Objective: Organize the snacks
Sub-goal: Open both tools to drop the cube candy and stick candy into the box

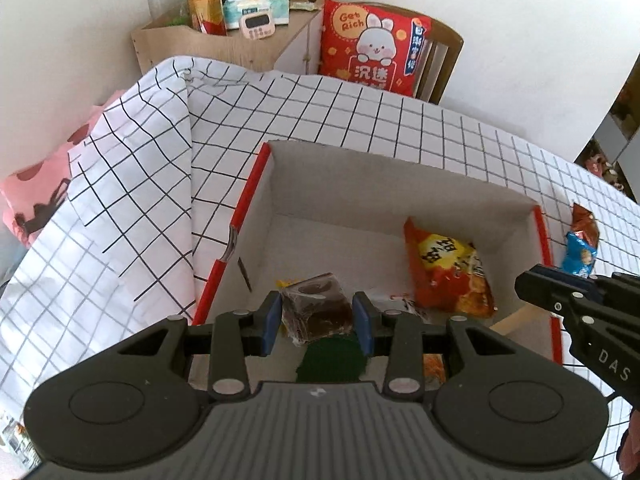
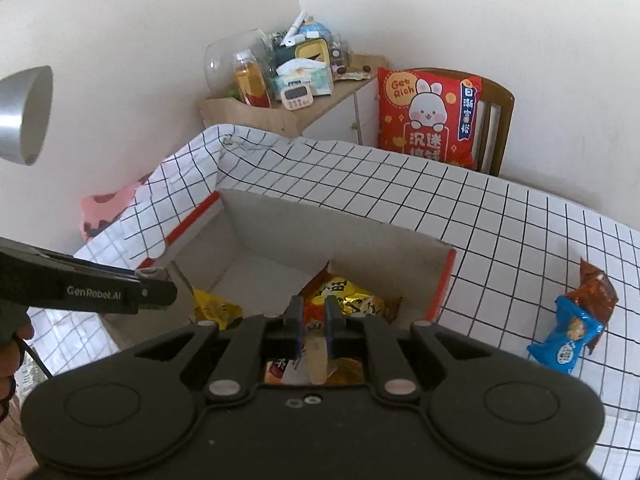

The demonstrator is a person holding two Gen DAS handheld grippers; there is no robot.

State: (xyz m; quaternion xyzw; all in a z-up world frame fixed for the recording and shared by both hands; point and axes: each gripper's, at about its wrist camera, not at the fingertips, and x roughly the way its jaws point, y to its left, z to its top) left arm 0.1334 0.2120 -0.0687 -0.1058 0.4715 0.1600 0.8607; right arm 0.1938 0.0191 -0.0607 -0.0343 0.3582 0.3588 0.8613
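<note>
Left wrist view: the left gripper (image 1: 317, 318) clamps a dark brown wrapped snack (image 1: 316, 310) between its blue pads and holds it over the open box (image 1: 256, 184), a white-walled carton with red edges standing on the checked worktop (image 1: 400, 120). An orange snack bag (image 1: 448, 272) already leans against the box's far right wall. Right wrist view: the right gripper (image 2: 313, 320) hangs over the near edge of the same box with its jaws drawn close together; whether the thin pale strip between them is actually pinched cannot be told. A yellow packet (image 2: 218, 308) lies in the box's left corner.

Step in hand, as judged: delivery of the brown snack into the box. The next move calls for lowering it toward a bare patch of the floor, clear of the orange bag, before the pads part.

A blue packet (image 2: 568, 344) and a brown packet (image 2: 598, 288) rest on the worktop, well apart from the box on its right, and remain to be collected.
</note>
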